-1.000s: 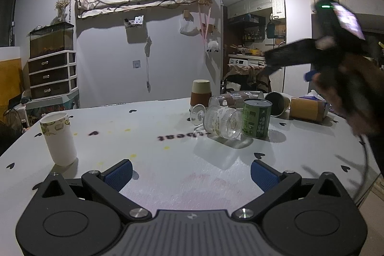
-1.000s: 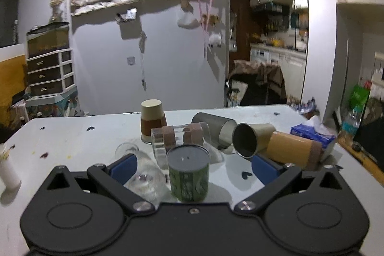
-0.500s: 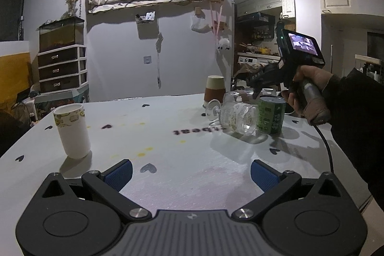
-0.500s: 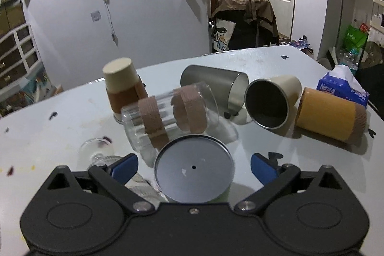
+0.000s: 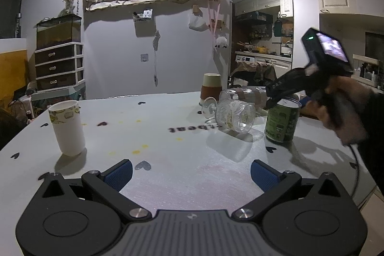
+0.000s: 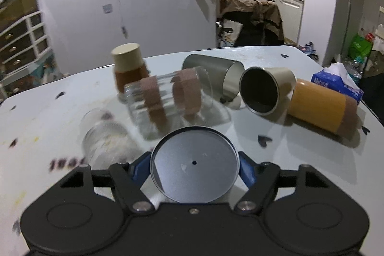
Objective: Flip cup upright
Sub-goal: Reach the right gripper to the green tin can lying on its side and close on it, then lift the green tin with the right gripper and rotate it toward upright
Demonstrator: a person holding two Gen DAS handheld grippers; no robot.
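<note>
— Cup [image 6: 194, 169] first: where does it stand?
— Upside down on the table [image 5: 168, 160], its flat metal base [image 6: 184, 155] facing up, just beside a ribbed glass [image 5: 236, 115] lying on its side.
— And the tongs?
— The right gripper [image 6: 192, 168] has its blue pads [image 6: 247, 170] pressed on the cup's sides near the top; it looks clamped on it. The left gripper [image 5: 190, 173] hangs low over bare table, fingers wide apart, holding nothing.
— How will it handle?
— I'd guess a light, stiff tin with a smooth green wall [image 5: 282, 122], so it could slip or spin between the pads. Squeezing across the middle should steady it through the turn. The glasses nearby look fragile.
</note>
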